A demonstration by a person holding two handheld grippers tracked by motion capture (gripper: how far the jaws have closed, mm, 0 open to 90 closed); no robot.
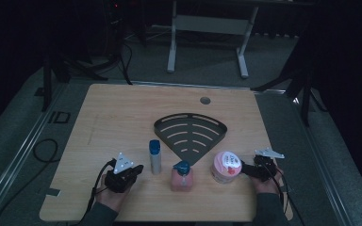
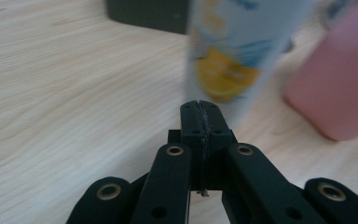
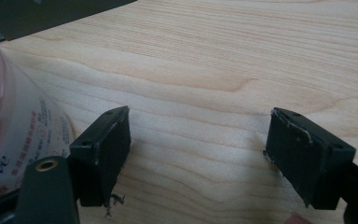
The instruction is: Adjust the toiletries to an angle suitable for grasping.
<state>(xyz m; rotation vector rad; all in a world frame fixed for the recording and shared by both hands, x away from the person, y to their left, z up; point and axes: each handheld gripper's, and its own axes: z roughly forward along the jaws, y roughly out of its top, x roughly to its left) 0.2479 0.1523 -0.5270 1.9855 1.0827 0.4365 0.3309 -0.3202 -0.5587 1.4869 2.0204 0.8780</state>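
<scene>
The left gripper [image 1: 139,168] is held near the front edge of the desk [image 1: 118,108], left of centre, its fingers [image 2: 199,122] pressed together on nothing and aimed at the blue-capped tube [image 1: 155,156], which is seen standing upright just beside them and apart. The right gripper [image 1: 243,167] is held near the front right corner, its fingers [image 3: 105,149] spread wide apart, with the pink jar [image 1: 226,166] just beside one finger and not clamped. A pink pump bottle [image 1: 182,176] is set between tube and jar, in front of the dark fan-shaped rack [image 1: 190,135].

Pink jar [image 1: 226,167]; blue-capped tube [image 1: 155,156]
</scene>
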